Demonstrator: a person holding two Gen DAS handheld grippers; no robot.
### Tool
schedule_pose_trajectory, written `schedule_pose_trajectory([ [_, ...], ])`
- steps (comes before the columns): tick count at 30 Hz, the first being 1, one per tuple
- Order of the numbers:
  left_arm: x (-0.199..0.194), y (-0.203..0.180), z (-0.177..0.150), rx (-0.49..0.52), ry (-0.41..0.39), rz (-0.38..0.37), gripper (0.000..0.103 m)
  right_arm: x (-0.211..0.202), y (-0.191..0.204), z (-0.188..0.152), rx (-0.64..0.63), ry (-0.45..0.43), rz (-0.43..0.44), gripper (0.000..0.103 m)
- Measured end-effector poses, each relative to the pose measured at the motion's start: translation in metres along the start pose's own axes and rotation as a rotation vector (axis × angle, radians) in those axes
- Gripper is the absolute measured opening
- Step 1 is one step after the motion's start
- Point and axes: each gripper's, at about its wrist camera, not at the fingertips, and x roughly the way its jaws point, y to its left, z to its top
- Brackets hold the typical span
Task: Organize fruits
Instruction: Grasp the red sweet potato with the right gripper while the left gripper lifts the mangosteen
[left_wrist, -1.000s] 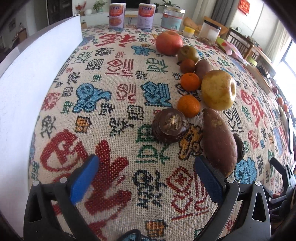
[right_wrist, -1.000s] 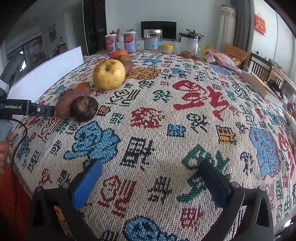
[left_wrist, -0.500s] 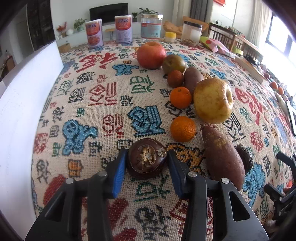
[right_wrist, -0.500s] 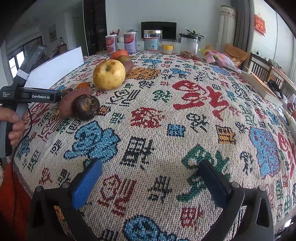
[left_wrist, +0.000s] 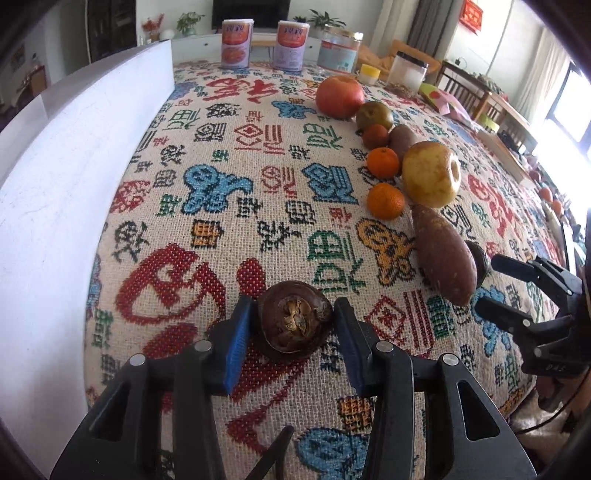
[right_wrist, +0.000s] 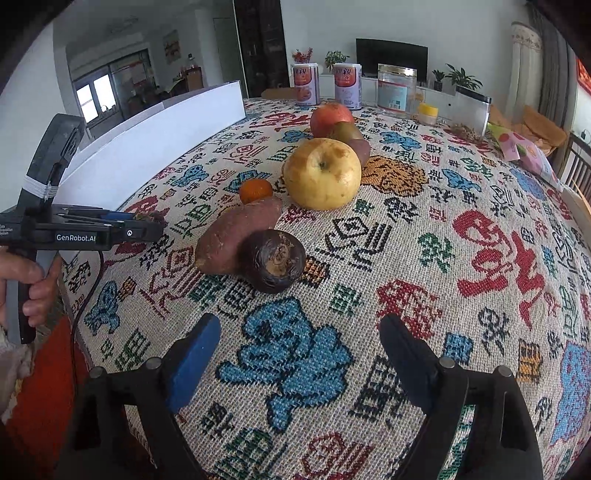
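My left gripper (left_wrist: 293, 325) is shut on a dark brown mangosteen (left_wrist: 293, 319) and holds it near the table's front edge, left of the fruit row. The row holds a sweet potato (left_wrist: 441, 254), two tangerines (left_wrist: 385, 201), a yellow apple (left_wrist: 431, 173) and a red apple (left_wrist: 340, 96). My right gripper (right_wrist: 299, 343) is open and empty, just in front of a second dark mangosteen (right_wrist: 273, 260) that lies against the sweet potato (right_wrist: 238, 234). The left gripper also shows at the left of the right wrist view (right_wrist: 147, 223).
A white board (left_wrist: 74, 155) stands along the table's left side. Cans (left_wrist: 236, 42) and jars (left_wrist: 338, 50) stand at the far edge. The patterned tablecloth (left_wrist: 229, 192) covers the table. Chairs stand beyond the table on the right.
My left gripper closed on the mangosteen and has carried it left and toward the front edge, away from the sweet potato. My right gripper moved closer to the second mangosteen.
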Motion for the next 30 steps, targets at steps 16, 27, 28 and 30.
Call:
schedule_pose_trajectory([
  [16, -0.062, 0.026, -0.014, -0.047, -0.024, -0.135, 0.073, 0.025, -0.088, 0.045, 0.198, 0.045, -0.081, 0.041],
  [27, -0.189, 0.020, -0.010, 0.001, -0.075, -0.079, 0.099, -0.018, -0.093, 0.013, 0.291, 0.016, -0.043, 0.048],
  [28, -0.177, 0.013, -0.009, 0.004, -0.083, -0.094, 0.099, -0.023, -0.091, 0.013, 0.302, 0.014, -0.035, 0.048],
  [30, -0.138, -0.003, -0.009, 0.011, -0.072, -0.089, 0.099, -0.033, -0.084, 0.014, 0.318, 0.009, 0.002, 0.048],
])
